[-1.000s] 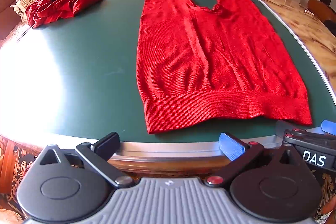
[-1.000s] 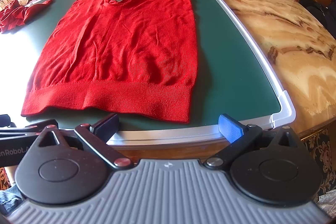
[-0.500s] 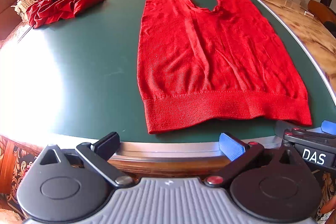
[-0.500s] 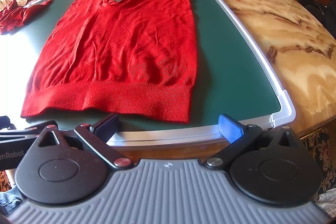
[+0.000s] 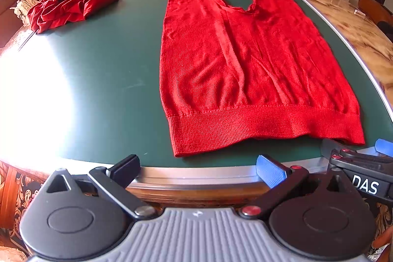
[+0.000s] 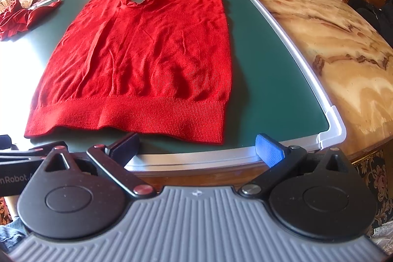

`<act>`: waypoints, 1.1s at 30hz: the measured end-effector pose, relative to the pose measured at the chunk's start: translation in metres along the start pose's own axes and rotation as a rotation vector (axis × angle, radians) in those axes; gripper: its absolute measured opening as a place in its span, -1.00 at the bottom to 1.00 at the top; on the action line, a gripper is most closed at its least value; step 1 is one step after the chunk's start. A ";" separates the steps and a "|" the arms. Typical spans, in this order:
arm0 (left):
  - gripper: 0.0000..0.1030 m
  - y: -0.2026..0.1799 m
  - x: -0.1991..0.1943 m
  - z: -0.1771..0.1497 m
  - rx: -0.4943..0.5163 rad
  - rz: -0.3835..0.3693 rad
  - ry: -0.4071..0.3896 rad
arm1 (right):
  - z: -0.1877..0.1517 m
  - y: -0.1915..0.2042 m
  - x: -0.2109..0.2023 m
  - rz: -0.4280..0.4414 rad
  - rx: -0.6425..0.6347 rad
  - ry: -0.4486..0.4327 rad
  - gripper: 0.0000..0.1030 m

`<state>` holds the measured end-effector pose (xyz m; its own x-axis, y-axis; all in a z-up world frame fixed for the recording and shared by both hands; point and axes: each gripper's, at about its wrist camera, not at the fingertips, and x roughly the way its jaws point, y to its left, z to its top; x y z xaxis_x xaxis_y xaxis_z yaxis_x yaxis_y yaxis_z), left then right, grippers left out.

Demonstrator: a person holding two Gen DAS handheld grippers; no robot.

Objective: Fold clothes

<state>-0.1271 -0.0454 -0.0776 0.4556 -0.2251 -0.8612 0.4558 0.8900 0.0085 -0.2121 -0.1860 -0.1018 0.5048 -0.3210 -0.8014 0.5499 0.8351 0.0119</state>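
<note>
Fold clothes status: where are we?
Done: red knit garment lies spread flat on the green mat. In hand: nothing; left gripper and right gripper hover open at its hem. Left: every fold, plus the crumpled red cloth.

Red knit garment, green mat, marbled tan table

Red knit garment flat on green mat — right tool wide apart.
</note>
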 end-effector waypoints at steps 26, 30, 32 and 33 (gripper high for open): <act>1.00 -0.001 -0.001 -0.001 -0.002 0.001 -0.008 | -0.001 0.000 0.001 0.001 -0.001 -0.018 1.00; 1.00 -0.001 -0.001 -0.002 -0.002 0.001 -0.009 | -0.002 0.000 0.001 0.001 0.000 -0.021 1.00; 1.00 -0.001 -0.001 -0.002 -0.002 0.001 -0.011 | -0.002 0.000 0.001 0.001 -0.001 -0.022 1.00; 1.00 -0.001 -0.001 -0.002 -0.003 0.001 -0.011 | -0.002 0.000 0.001 0.001 -0.001 -0.022 1.00</act>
<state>-0.1295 -0.0450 -0.0780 0.4645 -0.2285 -0.8556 0.4533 0.8913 0.0081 -0.2128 -0.1858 -0.1037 0.5202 -0.3298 -0.7878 0.5486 0.8360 0.0124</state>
